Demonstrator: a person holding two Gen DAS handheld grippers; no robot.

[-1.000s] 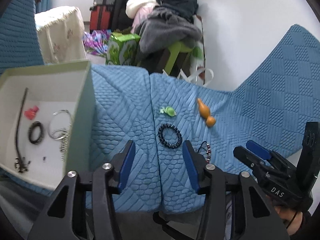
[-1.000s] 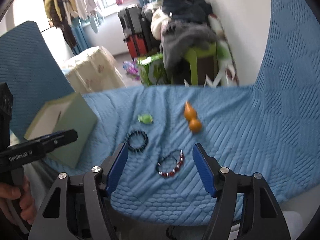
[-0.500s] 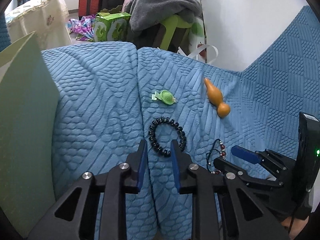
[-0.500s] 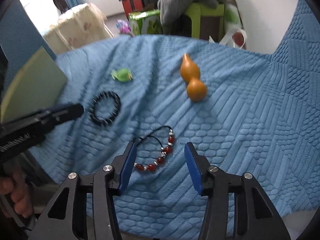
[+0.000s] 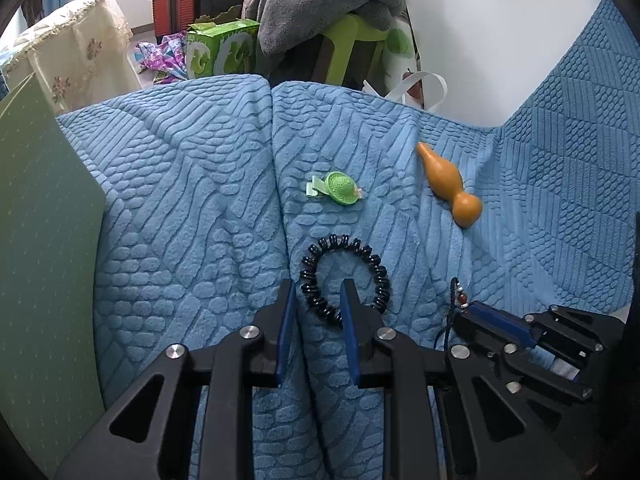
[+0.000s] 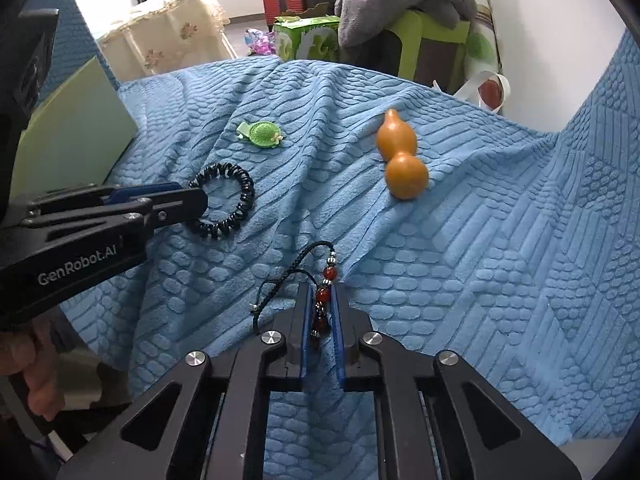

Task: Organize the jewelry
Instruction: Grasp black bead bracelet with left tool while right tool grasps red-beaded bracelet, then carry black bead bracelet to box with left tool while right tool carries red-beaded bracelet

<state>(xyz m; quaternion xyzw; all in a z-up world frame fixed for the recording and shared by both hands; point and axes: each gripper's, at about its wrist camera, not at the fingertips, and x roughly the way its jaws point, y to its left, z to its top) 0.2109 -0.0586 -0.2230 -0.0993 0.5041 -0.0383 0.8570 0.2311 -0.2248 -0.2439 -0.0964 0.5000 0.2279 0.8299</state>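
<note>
A black bead bracelet (image 5: 344, 276) lies on the blue textured blanket (image 5: 180, 220). My left gripper (image 5: 319, 298) is narrowly parted and straddles the bracelet's near-left arc, one finger inside the ring; it does not clamp it. The bracelet shows in the right wrist view (image 6: 230, 204) too. My right gripper (image 6: 320, 300) is shut on a red bead bracelet (image 6: 322, 296) with a black cord, low on the blanket. A green hat-shaped clip (image 5: 338, 188) and an orange gourd charm (image 5: 452, 192) lie beyond.
A pale green box wall (image 5: 40, 240) stands at the left. Past the blanket's far edge are a green carton (image 5: 220, 54), a green stool with grey clothes (image 5: 332, 8), suitcases and a white wall.
Both grippers dropped toward the blanket. The left one narrowed around the black bracelet's arc. The right one closed on the red bead bracelet.
</note>
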